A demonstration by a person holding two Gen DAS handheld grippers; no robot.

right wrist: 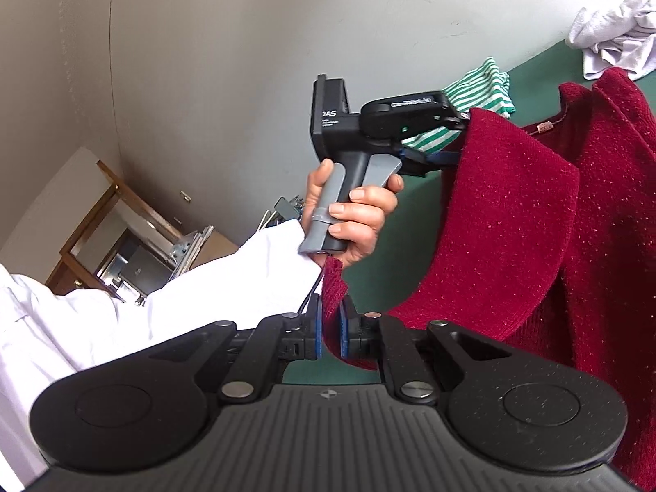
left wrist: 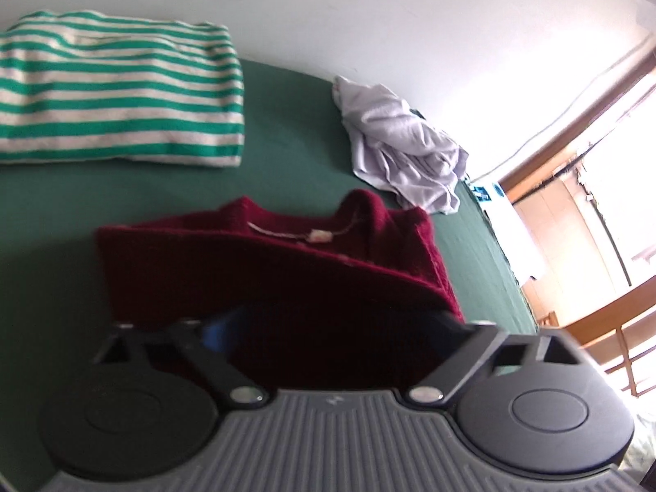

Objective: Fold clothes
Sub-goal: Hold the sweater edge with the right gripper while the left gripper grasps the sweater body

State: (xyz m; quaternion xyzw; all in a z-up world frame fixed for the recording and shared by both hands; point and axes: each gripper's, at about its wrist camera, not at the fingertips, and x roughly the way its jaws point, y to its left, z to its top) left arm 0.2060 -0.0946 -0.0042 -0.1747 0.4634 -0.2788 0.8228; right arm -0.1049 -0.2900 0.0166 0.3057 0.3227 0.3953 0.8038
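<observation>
The soft, limp maroon knit sweater [left wrist: 270, 270], coarse-ribbed and flecked, sags half-folded on the green surface [left wrist: 295, 123], best taken at hem corners: the right tool [right wrist: 330, 330] pinches one at 6 o'clock, the left tool [left wrist: 328, 328] gapes wide around the fold without gripping.

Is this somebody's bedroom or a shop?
Probably a room in a home. Clothes lie on a green-covered surface by a plain wall: a folded striped top, a crumpled pale shirt, a red sweater.
</observation>
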